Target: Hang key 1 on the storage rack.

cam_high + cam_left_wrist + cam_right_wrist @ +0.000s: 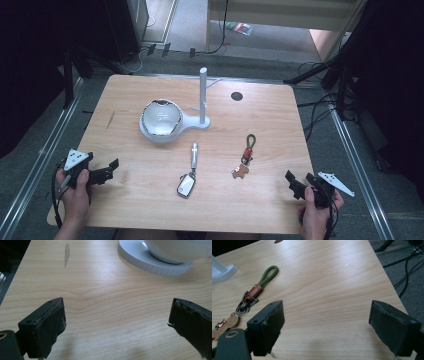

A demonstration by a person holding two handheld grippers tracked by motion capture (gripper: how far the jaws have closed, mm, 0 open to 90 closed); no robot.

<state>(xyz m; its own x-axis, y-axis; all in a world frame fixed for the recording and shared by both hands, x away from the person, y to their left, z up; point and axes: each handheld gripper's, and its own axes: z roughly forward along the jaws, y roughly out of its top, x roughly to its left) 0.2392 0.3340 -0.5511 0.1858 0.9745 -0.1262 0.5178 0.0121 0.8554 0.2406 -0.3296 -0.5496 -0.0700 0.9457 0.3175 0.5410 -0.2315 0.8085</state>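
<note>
High view puts my two grippers at the near corners of the desk (pixel 150 95), and the things nearest them are two key fobs lying between them: a leather keyring (pixel 245 157) ahead and to the inside of my right gripper (pixel 300 183), and a car key (pixel 188 175) farther in, between my right gripper and my left gripper (pixel 106 171).

Right gripper view shows the keyring just ahead of my left jaw: a green cord loop (pixel 269 275), a brown leather tab, a cluster of small metal rings and a tan dog-shaped charm (pixel 224 326), all flat on the desk. I judge it light and floppy; the cord is soft and should give a sure hold, while the rings would shift and slip. I would take it across the cord loop or the leather tab. The car key looks harder and smoother, a bit heavier, best pinched across its body.

My right gripper stands wide open, nothing between the jaws, touching nothing but air above the desk. My left gripper is wide open too and empty, with a white bowl (pixel 175 250) on its white stand base (pixel 155 265) well ahead of it.
</note>
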